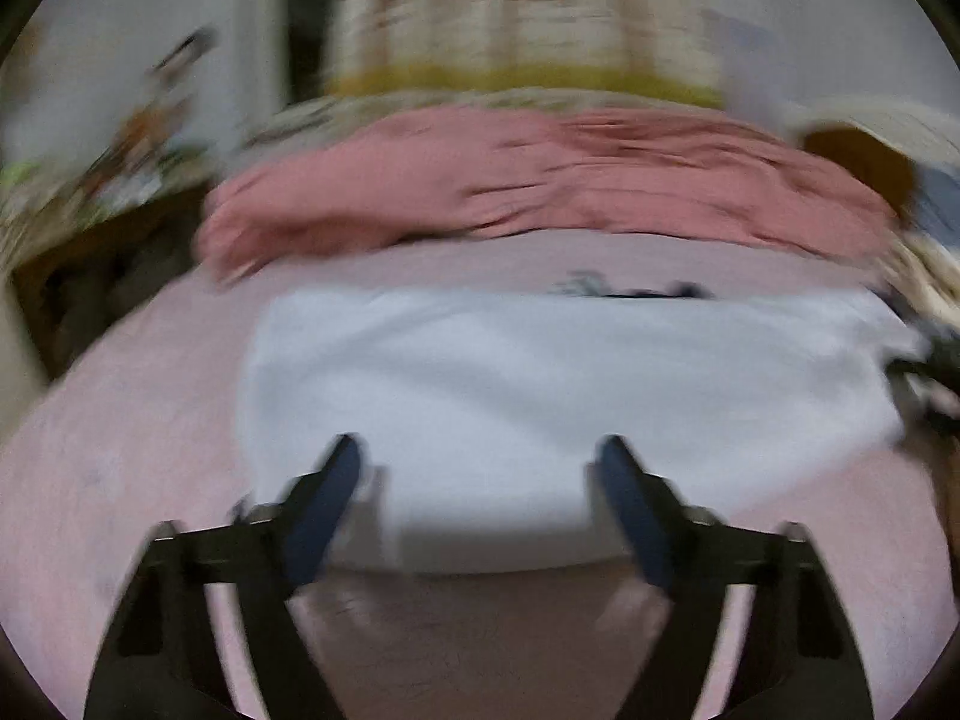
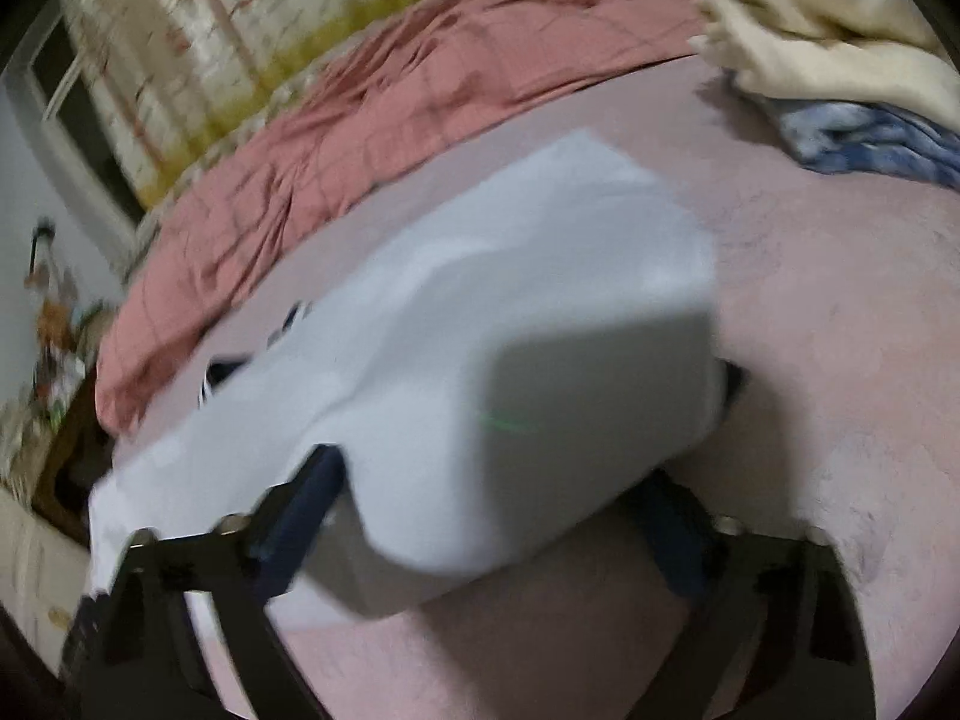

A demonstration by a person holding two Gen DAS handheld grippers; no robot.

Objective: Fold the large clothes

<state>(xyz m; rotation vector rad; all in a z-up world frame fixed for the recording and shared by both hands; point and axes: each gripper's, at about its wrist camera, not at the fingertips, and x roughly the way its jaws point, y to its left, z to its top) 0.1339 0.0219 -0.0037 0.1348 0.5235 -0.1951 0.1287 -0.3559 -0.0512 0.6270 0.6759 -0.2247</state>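
A white garment (image 1: 540,372) lies flat on the pink bed sheet (image 1: 120,456), folded into a wide rectangle. In the left wrist view my left gripper (image 1: 480,456) stands open over the garment's near edge, a dark blue-padded finger (image 1: 336,480) on each side and no pad pressing the cloth. In the right wrist view the same garment (image 2: 540,276) bulges up between the fingers of my right gripper (image 2: 492,480). The left finger (image 2: 312,492) shows beside the cloth, while the other finger is partly hidden under it. The jaws stand wide apart. Both views are blurred.
A rumpled rust-pink quilt (image 1: 540,180) lies across the bed beyond the garment. A cream blanket (image 2: 828,42) and a blue cloth (image 2: 876,144) are piled at the right. A dark wooden stand with clutter (image 1: 90,240) is at the left, and a curtain (image 1: 510,12) hangs behind.
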